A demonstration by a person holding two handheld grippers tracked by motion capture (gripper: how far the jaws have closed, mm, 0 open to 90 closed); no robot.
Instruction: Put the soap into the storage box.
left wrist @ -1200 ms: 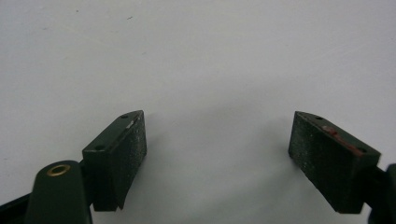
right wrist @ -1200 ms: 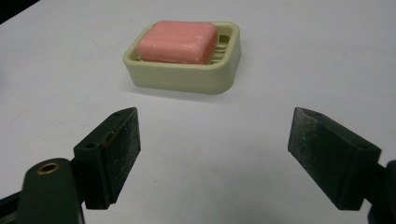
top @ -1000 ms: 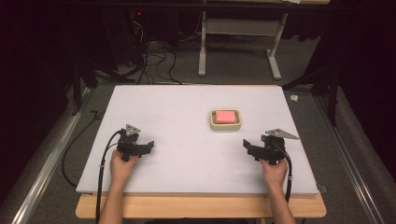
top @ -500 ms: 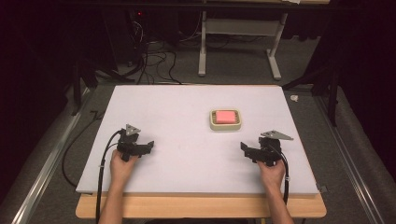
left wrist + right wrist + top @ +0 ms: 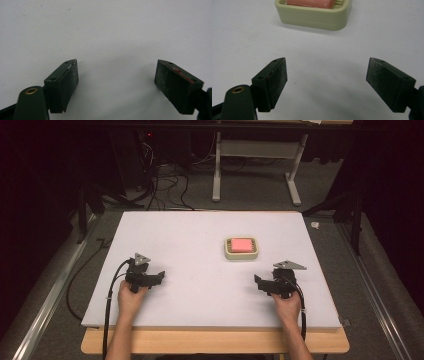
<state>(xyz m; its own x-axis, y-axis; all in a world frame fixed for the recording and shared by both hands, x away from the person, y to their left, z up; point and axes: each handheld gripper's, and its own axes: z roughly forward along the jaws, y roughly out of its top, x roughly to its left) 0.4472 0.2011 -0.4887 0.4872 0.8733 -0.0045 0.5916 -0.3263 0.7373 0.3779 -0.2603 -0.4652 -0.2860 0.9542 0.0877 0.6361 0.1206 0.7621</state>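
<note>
The pink soap (image 5: 241,244) is sitting in its cream dish (image 5: 241,255) right of the table (image 5: 200,230) centre, toward the far edge, while the right gripper (image 5: 325,83) is pointing at it with jaws spread wide and empty, and the left gripper (image 5: 116,85), near the front-left corner, is gaping open over bare tabletop.

Both tongs, left tongs (image 5: 159,276) and right tongs (image 5: 258,282), are black, each with a grey three-cornered plate, a black cable and a brass rivet; the forearms are bare
</note>
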